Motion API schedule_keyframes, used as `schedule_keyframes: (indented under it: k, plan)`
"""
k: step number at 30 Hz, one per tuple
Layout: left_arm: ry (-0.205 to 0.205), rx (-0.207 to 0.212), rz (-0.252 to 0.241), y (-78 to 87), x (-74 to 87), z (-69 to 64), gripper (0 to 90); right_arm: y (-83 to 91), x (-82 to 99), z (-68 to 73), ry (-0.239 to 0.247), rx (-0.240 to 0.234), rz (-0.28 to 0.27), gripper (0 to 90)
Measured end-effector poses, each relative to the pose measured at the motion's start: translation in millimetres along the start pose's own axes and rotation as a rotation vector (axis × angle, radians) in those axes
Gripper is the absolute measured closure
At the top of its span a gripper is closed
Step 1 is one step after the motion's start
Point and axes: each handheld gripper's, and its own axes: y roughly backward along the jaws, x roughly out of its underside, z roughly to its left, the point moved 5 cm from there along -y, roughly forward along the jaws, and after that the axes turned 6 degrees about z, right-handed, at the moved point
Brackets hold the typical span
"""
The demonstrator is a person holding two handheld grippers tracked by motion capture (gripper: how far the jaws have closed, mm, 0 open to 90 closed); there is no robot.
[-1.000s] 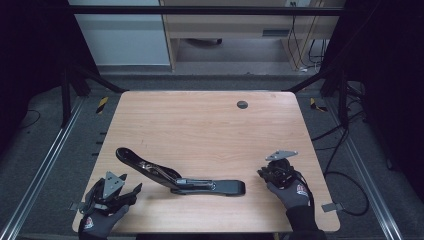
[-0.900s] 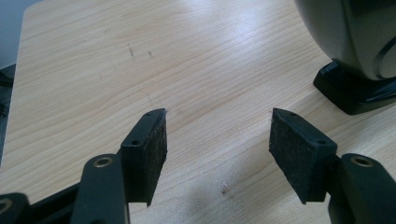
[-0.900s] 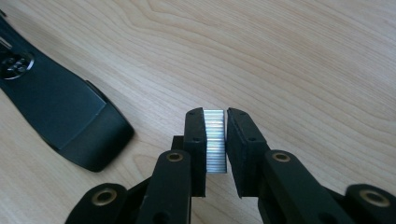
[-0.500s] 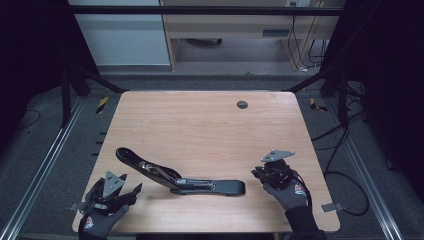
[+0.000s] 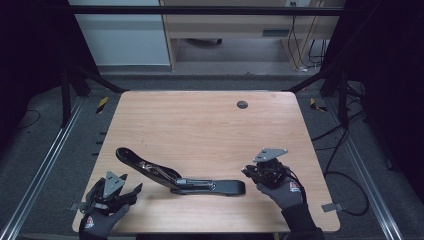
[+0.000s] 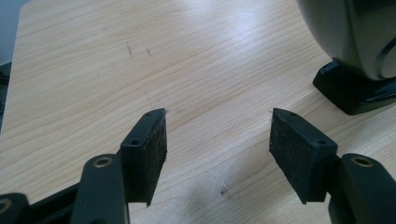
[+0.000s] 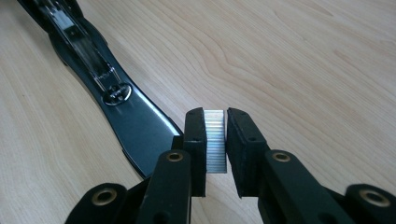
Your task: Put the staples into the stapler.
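Note:
A black stapler (image 5: 175,177) lies swung wide open on the wooden table (image 5: 200,125), its metal staple channel facing up (image 7: 100,70). My right gripper (image 5: 251,171) hovers just off the stapler's right end, shut on a silvery strip of staples (image 7: 215,140) that stands between its pads. My left gripper (image 5: 131,191) rests at the table's front left corner, open with nothing between its pads (image 6: 148,154). In the left gripper view, the stapler's rounded black end (image 6: 355,51) looms at the upper right, beyond the jaws.
A small dark round grommet (image 5: 242,104) sits in the table's far side. Metal frame rails (image 5: 45,165) run along both sides of the table, and cables trail on the floor at the right. Cabinets stand beyond the far edge.
My right gripper has moved a little left toward the stapler's end and risen slightly, still carrying the staples. The left gripper and the stapler have stayed put.

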Motion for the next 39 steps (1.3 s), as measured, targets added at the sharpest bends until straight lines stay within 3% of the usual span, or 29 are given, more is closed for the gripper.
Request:
schedule_keyframes:
  k: [15, 39]
  plan:
    - [0.005, 0.0, 0.003, -1.4, 0.3, -0.2, 36.5, -0.8, -19.1, 9.5, 0.047, -0.088, -0.037, 78.5]
    - [0.01, 0.001, 0.004, -1.7, 0.6, 0.5, 36.6, -13.4, -41.1, 22.3, 0.118, -0.157, -0.03, 78.5]
